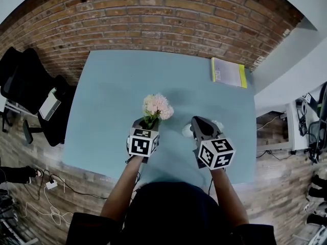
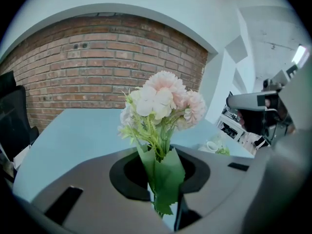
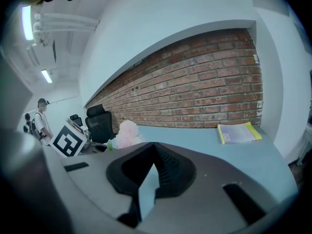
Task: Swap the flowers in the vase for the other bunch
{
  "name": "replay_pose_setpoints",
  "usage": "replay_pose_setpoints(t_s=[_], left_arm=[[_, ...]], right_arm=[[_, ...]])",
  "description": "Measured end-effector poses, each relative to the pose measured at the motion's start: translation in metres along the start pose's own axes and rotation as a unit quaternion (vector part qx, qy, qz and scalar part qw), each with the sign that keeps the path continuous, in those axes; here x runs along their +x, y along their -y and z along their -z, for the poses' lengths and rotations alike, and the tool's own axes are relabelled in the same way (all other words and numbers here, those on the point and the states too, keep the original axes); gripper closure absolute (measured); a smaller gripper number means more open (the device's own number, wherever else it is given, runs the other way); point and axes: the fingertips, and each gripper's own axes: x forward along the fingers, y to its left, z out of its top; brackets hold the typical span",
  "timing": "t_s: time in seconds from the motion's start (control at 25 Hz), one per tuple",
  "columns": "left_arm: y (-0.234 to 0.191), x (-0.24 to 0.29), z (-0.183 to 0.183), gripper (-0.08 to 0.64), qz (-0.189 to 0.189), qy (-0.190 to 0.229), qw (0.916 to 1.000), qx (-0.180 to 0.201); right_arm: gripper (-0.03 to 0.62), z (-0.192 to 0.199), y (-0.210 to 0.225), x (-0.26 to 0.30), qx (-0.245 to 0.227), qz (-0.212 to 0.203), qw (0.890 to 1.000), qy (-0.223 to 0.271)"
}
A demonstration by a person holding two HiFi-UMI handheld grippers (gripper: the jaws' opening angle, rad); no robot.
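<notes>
A bunch of pale pink and white flowers with green stems hangs above the blue table. My left gripper is shut on its green leaf-wrapped stems, and the blooms stand upright above the jaws. The right gripper is beside it on the right, shut with nothing between its fingers. The bunch also shows at the left of the right gripper view. A small white thing with some green lies on the table, mostly hidden behind the right gripper; whether it is the vase I cannot tell.
A yellow-edged book lies at the table's far right corner. Black office chairs stand left of the table, with cables on the floor. A brick wall runs behind the table. Shelving stands on the right.
</notes>
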Motion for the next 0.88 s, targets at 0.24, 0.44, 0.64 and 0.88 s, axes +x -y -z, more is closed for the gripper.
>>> replay_pose_setpoints(t_s=[0.24, 0.44, 0.64, 0.88], left_arm=[[0.017, -0.013, -0.017, 0.480, 0.023, 0.032, 0.9992, 0.001], [0.032, -0.025, -0.039, 0.480, 0.050, 0.070, 0.9963, -0.003], [0.053, -0.043, -0.067, 0.480, 0.089, 0.136, 0.9867, 0.003], [0.072, -0.053, -0.083, 0.480, 0.112, 0.165, 0.9798, 0.014]], right_arm=[[0.580, -0.002, 0.003, -0.017, -0.001, 0.007, 1.000, 0.008], [0.580, -0.003, 0.004, -0.029, -0.004, 0.011, 1.000, 0.014], [0.580, -0.002, 0.007, -0.041, -0.003, 0.016, 1.000, 0.021], [0.580, 0.002, 0.010, -0.054, 0.002, 0.023, 0.999, 0.026]])
